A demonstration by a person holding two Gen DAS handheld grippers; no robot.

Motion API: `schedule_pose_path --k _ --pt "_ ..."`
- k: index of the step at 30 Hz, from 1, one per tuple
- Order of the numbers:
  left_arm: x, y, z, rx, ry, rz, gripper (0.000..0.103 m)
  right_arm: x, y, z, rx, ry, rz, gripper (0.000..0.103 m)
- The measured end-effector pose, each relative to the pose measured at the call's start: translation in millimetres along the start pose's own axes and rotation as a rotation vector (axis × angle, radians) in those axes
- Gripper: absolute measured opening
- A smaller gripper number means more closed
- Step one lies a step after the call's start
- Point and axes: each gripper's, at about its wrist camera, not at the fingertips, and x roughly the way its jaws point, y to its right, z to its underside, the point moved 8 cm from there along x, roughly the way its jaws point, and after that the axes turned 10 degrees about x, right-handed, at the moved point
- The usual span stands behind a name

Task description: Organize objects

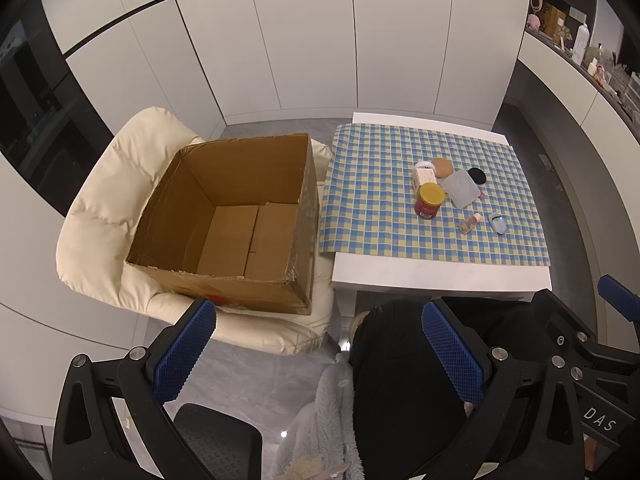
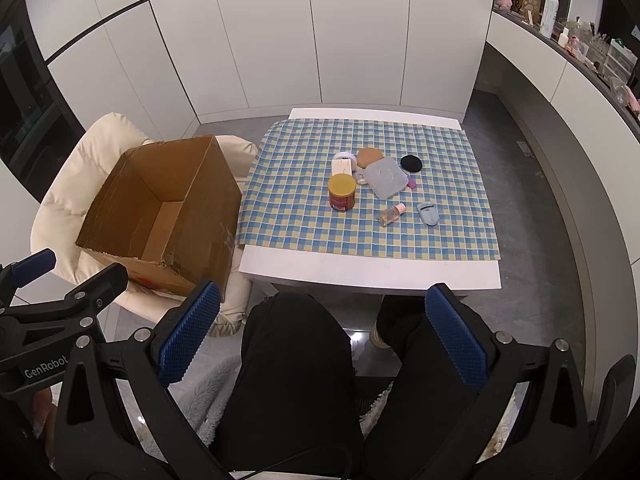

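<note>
Where clear case (image 2: pixel 386 178) overlaps, purple item (image 2: pixel 411 184) unidentifiable.

One open cardboard box (image 2: pixel 160 216) sits at left, while the table (image 2: pixel 372 276) at centre carries one yellow-lidded jar (image 2: pixel 342 193), one small bottle (image 2: pixel 391 214), one clear case (image 2: pixel 386 179) and one black disc (image 2: pixel 411 163).
</note>
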Motion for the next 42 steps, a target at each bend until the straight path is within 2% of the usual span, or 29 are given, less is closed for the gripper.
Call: schedule_pose_path --k 42 --pt "-1.2 -1.4 -0.1 0.001 -0.002 -0.001 0.103 2.7 3.6 2.4 0.003 -0.006 -0.006 0.103"
